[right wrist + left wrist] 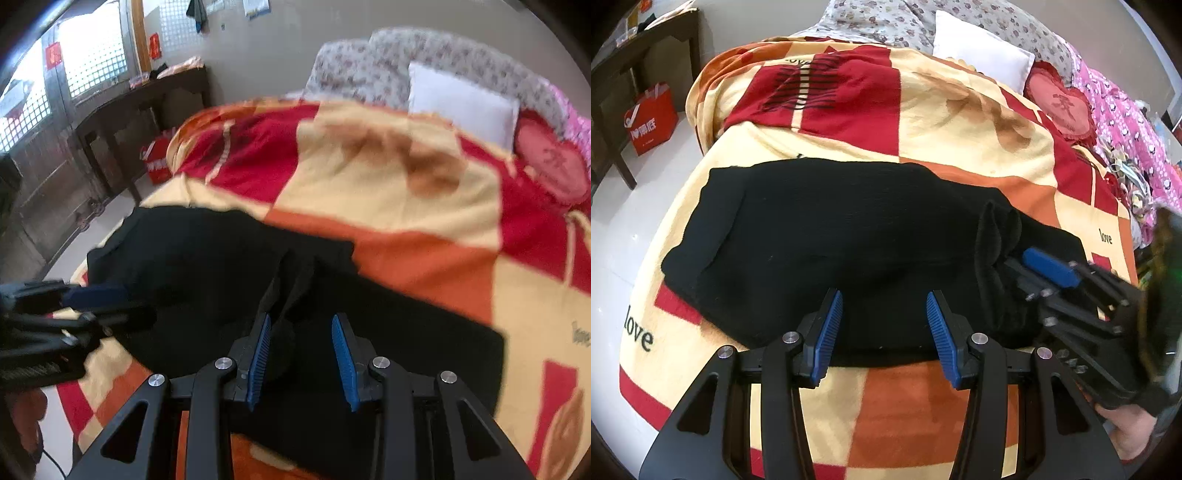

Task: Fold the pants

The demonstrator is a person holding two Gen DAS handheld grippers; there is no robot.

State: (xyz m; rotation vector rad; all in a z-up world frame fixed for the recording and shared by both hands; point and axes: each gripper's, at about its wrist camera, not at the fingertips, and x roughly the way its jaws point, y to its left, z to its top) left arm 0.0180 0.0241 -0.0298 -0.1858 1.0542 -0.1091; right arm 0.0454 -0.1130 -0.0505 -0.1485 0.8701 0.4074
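black pants (831, 240) on blanket (960, 129)

blanket near-left corner: I read "love" in black on the blanket (960, 125), at its cream edge
blanket right edge: "love" again, small, black on cream
blanket far red panel: "love" partly legible above the black stripes
red bag (652, 120): white logo and a text line, too small for me to read
heart cushion (1062, 107): one dark character stitched in, can't read it
right wrist view: blanket lettering at right edge blurred, unreadable
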